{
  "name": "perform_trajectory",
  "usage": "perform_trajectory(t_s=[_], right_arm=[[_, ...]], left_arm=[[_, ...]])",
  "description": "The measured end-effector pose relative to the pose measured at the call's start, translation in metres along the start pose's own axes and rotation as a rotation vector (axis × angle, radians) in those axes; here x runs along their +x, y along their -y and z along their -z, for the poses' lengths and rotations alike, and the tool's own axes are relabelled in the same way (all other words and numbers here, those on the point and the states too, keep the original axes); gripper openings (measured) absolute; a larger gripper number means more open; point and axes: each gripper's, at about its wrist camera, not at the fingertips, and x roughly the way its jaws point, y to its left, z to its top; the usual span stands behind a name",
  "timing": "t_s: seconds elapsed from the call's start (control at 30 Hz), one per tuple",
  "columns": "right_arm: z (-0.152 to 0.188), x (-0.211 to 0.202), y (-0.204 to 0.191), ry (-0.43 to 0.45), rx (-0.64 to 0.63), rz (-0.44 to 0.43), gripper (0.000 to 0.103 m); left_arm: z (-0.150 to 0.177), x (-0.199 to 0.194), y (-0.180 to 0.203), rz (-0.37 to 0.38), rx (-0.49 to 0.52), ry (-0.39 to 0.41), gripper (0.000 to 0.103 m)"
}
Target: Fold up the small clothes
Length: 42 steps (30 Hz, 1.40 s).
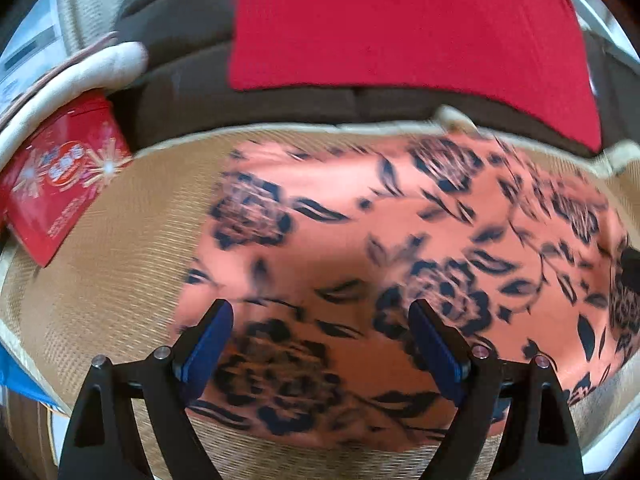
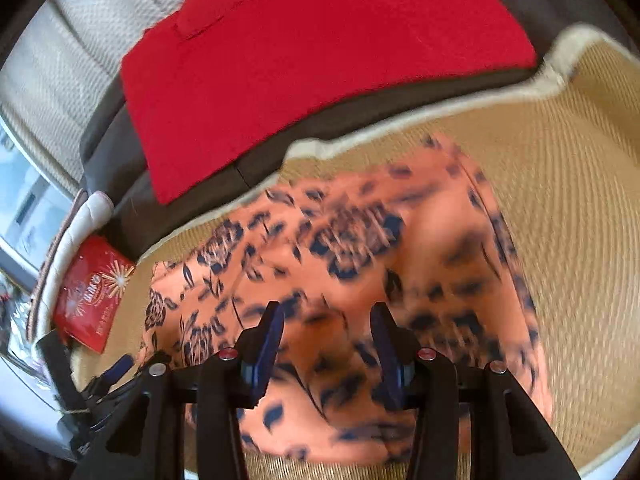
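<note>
An orange garment with a dark floral print lies spread on a woven straw mat. It also shows in the right wrist view, where it looks bunched and blurred. My left gripper is open above the garment's near left part, with nothing between its blue pads. My right gripper is open above the garment's near middle and holds nothing. The left gripper also shows at the lower left of the right wrist view.
A red cloth lies on a dark sofa cushion behind the mat; the cloth also shows in the right wrist view. A red printed box sits at the mat's left edge next to a white cushion.
</note>
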Motion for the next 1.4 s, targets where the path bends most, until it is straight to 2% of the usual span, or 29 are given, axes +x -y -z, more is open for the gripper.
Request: perform_trajectory(t_s=[0.07,0.1,0.17,0.27,0.43,0.5,0.57,0.6,0.63,0.67,0.7,0.8,0.87,0.93,1.0,1.03,1.07,1.13,1.3,1.4], right_arm=[[0.011,0.01,0.008,-0.074,0.033,0.015,0.05],[0.016,0.018,0.013,-0.122,0.049,0.028,0.05],[0.016,0.018,0.015,-0.11,0.062,0.014,0.05],[0.014,0.006,0.012,-0.079,0.064,-0.008,0.05],[0.004,-0.01,-0.008,0.017,0.011,-0.063,0.051],[0.0,-0.005,-0.019,0.016,0.0,-0.084,0.052],[0.0,0.015,-0.026,-0.058,0.014,-0.077,0.053],[0.002,0.035,-0.027,-0.14,0.026,-0.041,0.053],[0.004,0.047,-0.027,-0.184,0.026,-0.015,0.054],[0.003,0.049,-0.03,-0.173,0.016,0.0,0.053],[0.0,0.045,-0.036,-0.155,0.008,0.009,0.054],[-0.002,0.031,-0.047,-0.09,-0.016,-0.05,0.054],[0.0,0.023,-0.058,-0.058,-0.073,-0.071,0.054],[0.004,0.024,-0.068,-0.065,-0.111,-0.116,0.054],[0.013,0.04,-0.072,-0.15,-0.116,-0.134,0.055],[0.019,0.052,-0.072,-0.213,-0.116,-0.107,0.055],[0.022,0.06,-0.069,-0.233,-0.133,-0.081,0.055],[0.019,0.056,-0.072,-0.22,-0.139,-0.092,0.057],[0.016,0.06,-0.064,-0.232,-0.077,-0.135,0.059],[0.017,0.059,-0.065,-0.231,-0.086,-0.136,0.061]], left_arm=[[0.006,0.021,0.017,-0.006,0.039,-0.093,0.095],[0.008,0.025,0.02,-0.029,0.031,-0.092,0.096],[0.01,0.023,0.018,-0.049,-0.007,-0.067,0.103],[0.015,0.022,0.006,0.016,-0.072,-0.087,0.103],[0.036,0.009,0.004,0.06,-0.045,-0.057,0.103],[0.039,0.001,0.002,0.08,-0.039,-0.063,0.103],[0.044,-0.007,-0.003,0.101,-0.051,-0.06,0.103],[0.047,-0.012,-0.007,0.108,-0.061,-0.052,0.103],[0.049,-0.017,-0.011,0.111,-0.072,-0.041,0.103],[0.053,-0.025,-0.016,0.112,-0.092,-0.019,0.103],[0.056,-0.033,-0.022,0.107,-0.11,0.007,0.103],[0.066,-0.053,-0.041,0.058,-0.155,0.076,0.103],[0.07,-0.06,-0.059,0.002,-0.204,0.105,0.103],[0.071,-0.055,-0.074,-0.063,-0.251,0.086,0.103],[0.071,-0.038,-0.084,-0.081,-0.274,0.005,0.103],[0.073,-0.033,-0.092,-0.071,-0.306,-0.028,0.103],[0.074,-0.034,-0.099,-0.051,-0.339,-0.022,0.103],[0.075,-0.044,-0.11,0.001,-0.395,0.02,0.103],[0.091,-0.066,-0.141,0.159,-0.538,0.062,0.103],[0.098,-0.069,-0.15,0.306,-0.633,0.081,0.103]])
